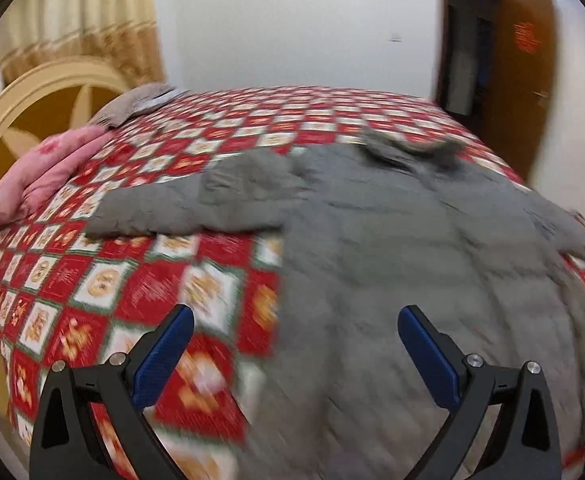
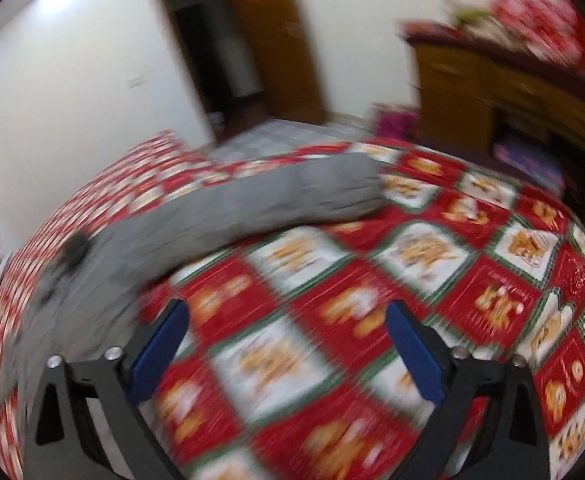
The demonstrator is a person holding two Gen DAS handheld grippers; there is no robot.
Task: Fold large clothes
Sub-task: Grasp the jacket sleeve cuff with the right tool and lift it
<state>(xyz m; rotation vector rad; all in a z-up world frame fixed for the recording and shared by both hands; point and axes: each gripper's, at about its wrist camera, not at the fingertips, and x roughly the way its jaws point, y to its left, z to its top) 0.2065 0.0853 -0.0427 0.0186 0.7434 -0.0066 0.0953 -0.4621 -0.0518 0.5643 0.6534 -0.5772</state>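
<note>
A large grey padded jacket [image 1: 392, 240] lies spread flat on a bed with a red and white checked cover [image 1: 112, 292]. One sleeve [image 1: 180, 208] stretches out to the left, and the collar lies at the far end. My left gripper [image 1: 294, 322] hovers open above the jacket's near left edge, nothing between its blue pads. In the right wrist view the other sleeve [image 2: 284, 196] reaches across the cover [image 2: 372, 320]. My right gripper [image 2: 286, 318] stands open over bare cover, just right of the jacket's body [image 2: 84, 280]. Both views are blurred.
Pink folded bedding [image 1: 40, 176] and a greyish pillow [image 1: 140, 100] lie by the cream headboard [image 1: 32, 96]. An open wooden door [image 1: 520, 80] stands beyond the bed. A wooden cabinet [image 2: 504, 92] with red items on top is at the right.
</note>
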